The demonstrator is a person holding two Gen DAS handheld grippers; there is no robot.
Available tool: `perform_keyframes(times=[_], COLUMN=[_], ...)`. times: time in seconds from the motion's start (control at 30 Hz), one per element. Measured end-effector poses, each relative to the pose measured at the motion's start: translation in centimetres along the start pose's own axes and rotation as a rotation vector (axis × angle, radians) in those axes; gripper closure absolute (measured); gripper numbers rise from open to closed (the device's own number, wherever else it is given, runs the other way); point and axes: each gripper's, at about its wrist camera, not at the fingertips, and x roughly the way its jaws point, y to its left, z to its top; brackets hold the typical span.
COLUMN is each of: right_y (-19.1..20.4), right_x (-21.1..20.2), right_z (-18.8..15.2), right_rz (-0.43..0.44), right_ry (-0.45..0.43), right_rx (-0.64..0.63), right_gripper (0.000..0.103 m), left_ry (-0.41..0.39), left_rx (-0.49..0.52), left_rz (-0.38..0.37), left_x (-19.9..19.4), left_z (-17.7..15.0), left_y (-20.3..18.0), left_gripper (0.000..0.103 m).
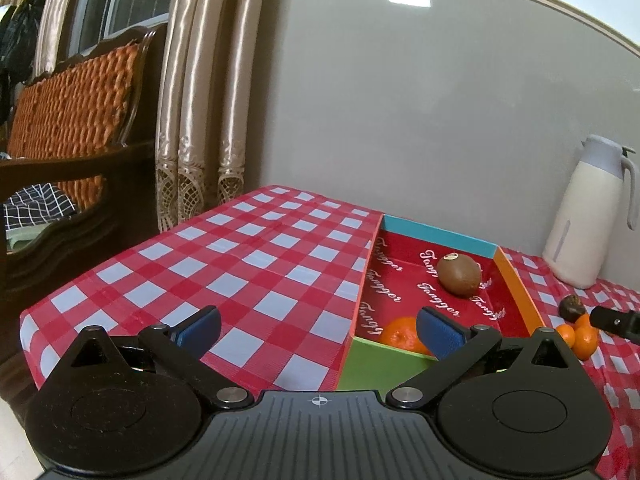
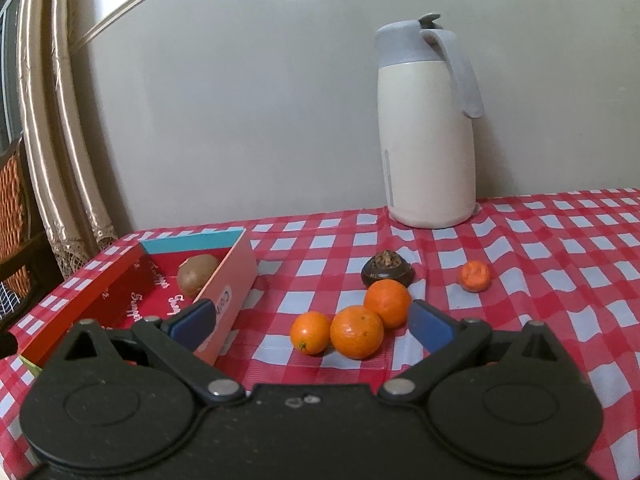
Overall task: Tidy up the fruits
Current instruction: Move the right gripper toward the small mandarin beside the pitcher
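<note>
- Since both sets of jaws stand wide w/ nothing between them, the step in hand looks like the next pick: one of the loose oranges, to go into the box.
- Left gripper: fully spread, empty, hovering at the box's near-left corner; an orange already lies in the near end, a kiwi further in.
- Box wall sits just left of the right gripper's left pad, so swing clear of it, approach from the open side.
- Right gripper: wide open, empty, aimed at three oranges bunched & touching on the checked cloth.
- Best bet, imo: take the nearest middle one, close gently; round fruit rolls and neighbours may get nudged.
- Behind them a dark brown fruit; further right a small orange piece, well apart.
- Thermos jug at the back wall, not in the way.
</note>
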Motion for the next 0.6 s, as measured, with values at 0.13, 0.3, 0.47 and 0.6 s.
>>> perform_keyframes(times=[0.13, 0.3, 0.47, 0.6], right_y=[-0.3, -0.8, -0.6, 0.2], right_x=[0.5, 1.2, 1.5, 1.7], right_z=[0.1, 0.2, 0.0, -0.1], right_rz=[0.011, 0.019, 0.046, 0.073], right_ry=[0.023, 0.055, 0.069, 0.080], right_rx=[0.010, 0.040, 0.037, 0.008], right_gripper=[0.010, 0.032, 0.055, 0.058], left_ry=[0.004, 0.012, 0.020, 0.022], left_rx=[-0.010, -0.025, -0.045, -0.045], left_rz=[-0.004, -0.003, -0.009, -0.012], left_x=[0.1, 0.3, 0.4, 0.5], left_z=[0.0, 0.1, 0.1, 0.1], left_y=[0.3, 0.8, 1.2, 1.1], left_gripper=[0.000, 0.000, 0.000, 0.000])
